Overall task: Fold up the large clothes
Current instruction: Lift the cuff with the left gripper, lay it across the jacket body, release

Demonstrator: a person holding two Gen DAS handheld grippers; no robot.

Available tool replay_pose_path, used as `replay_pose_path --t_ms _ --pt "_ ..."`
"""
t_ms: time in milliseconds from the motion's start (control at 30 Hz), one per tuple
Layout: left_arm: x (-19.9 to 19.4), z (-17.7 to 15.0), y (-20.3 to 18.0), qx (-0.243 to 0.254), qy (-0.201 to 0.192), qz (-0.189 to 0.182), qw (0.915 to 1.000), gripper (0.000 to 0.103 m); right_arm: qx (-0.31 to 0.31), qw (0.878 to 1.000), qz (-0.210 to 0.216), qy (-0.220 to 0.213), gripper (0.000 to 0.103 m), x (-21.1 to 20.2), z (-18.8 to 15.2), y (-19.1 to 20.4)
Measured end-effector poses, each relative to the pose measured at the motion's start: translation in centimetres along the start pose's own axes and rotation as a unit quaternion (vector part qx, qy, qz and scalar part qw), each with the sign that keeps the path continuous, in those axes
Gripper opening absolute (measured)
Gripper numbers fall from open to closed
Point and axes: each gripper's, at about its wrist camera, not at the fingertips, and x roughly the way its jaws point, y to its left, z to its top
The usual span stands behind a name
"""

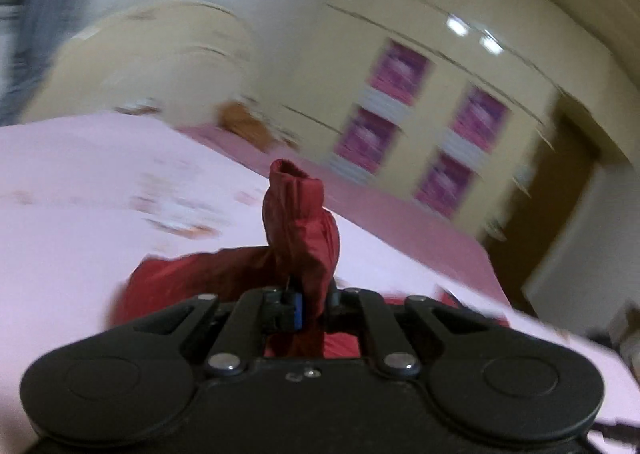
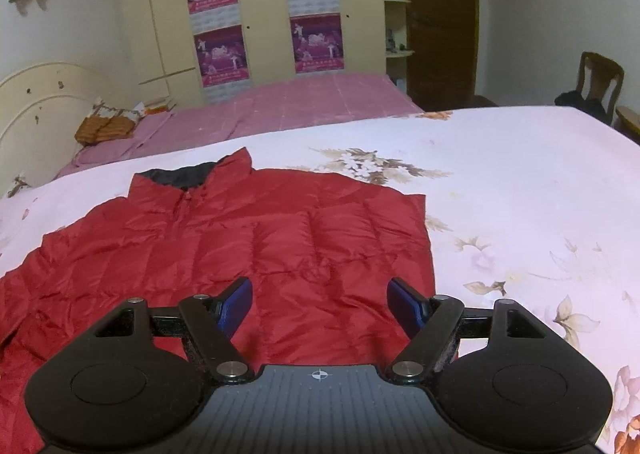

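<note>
A red quilted jacket (image 2: 224, 254) lies spread, front up, on a bed (image 2: 520, 182) covered with a pale floral sheet, its collar toward 11 o'clock in the right wrist view. The left gripper (image 1: 314, 300) has its jaws clamped on a bunched sleeve (image 1: 302, 222), whose cuff stands up toward 12 o'clock while the rest of the cloth trails to 8 o'clock; that view is blurred. The right gripper (image 2: 320, 304) hovers over the jacket's lower body with its jaws apart, gripping nothing. 4 purple posters (image 2: 216, 18) hang on the cream wardrobe behind
</note>
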Motion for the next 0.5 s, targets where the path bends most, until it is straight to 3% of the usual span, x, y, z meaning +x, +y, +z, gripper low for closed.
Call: replay_pose_path --t_ms 133,333,367,400,500 --pt "3.2 -2.5 -6.9 0.075 0.056 -0.053 0.9942 0.008 0.014 1.000 0.001 0.006 0.075 -0.1 0.1 -1.4" --pt "4.6 -7.1 -14.6 0.164 0.085 -0.095 0.9782 0.008 0.038 0.999 -0.014 0.012 0.075 -0.1 0.3 -5.4" --pt "5.2 -7.4 -15.6 0.171 0.090 -0.100 0.9760 0.008 0.042 0.999 -0.022 0.012 0.082 -0.1 0.3 -6.1" --pt "5.8 -7.9 -16.4 0.176 0.095 -0.106 0.9740 0.008 0.046 0.998 -0.028 0.012 0.103 -0.2 0.2 -6.8" --pt "6.5 -9.2 -18.2 0.191 0.109 -0.121 0.9680 0.008 0.064 0.998 -0.021 0.005 0.103 -0.6 0.1 -9.2"
